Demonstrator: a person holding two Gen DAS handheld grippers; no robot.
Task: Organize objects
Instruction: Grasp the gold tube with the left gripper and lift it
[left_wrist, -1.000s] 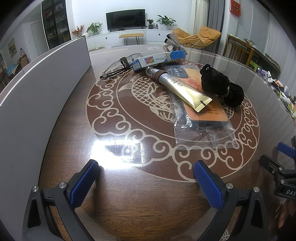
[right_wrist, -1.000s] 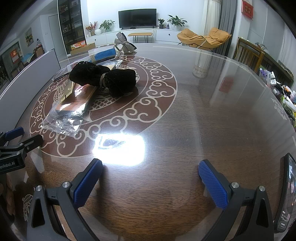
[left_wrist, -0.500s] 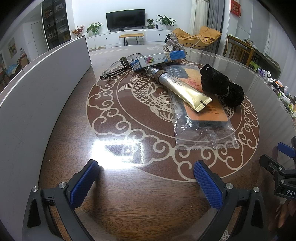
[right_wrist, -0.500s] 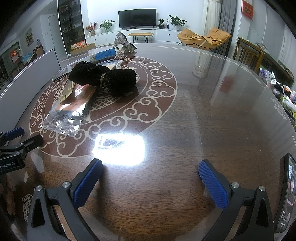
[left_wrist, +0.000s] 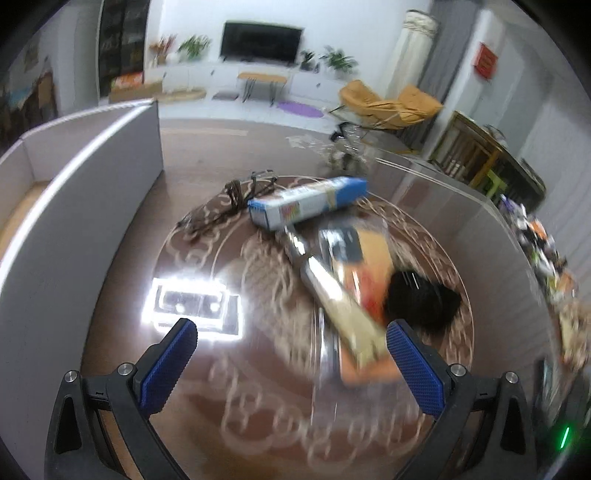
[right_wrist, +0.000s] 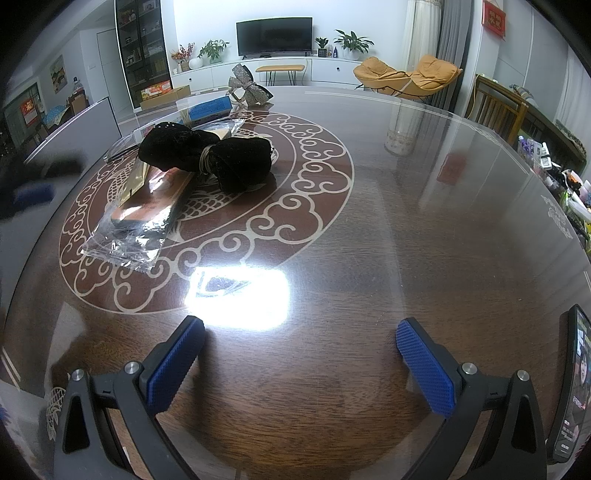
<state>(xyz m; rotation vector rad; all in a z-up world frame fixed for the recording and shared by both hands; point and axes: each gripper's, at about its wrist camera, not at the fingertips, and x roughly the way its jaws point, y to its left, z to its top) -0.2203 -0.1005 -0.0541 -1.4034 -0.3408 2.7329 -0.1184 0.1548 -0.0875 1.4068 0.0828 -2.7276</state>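
On the table (right_wrist: 424, 229): clutter, unsorted.
Left gripper (left_wrist: 291, 349): jaws wide, empty; nearer.
Tube (left_wrist: 338, 301): just ahead, lengthwise away.
Right gripper (right_wrist: 301, 349): wide, empty.

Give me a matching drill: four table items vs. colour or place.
Things:
1. long carton
2. hair bow
3. tube
4. phone

Descriptions:
A. black, tied at its middle
B. gold, lying on the plastic packet
C. blue and white
D. at the table's right edge, screen lit

Pairs: 1-C, 2-A, 3-B, 4-D
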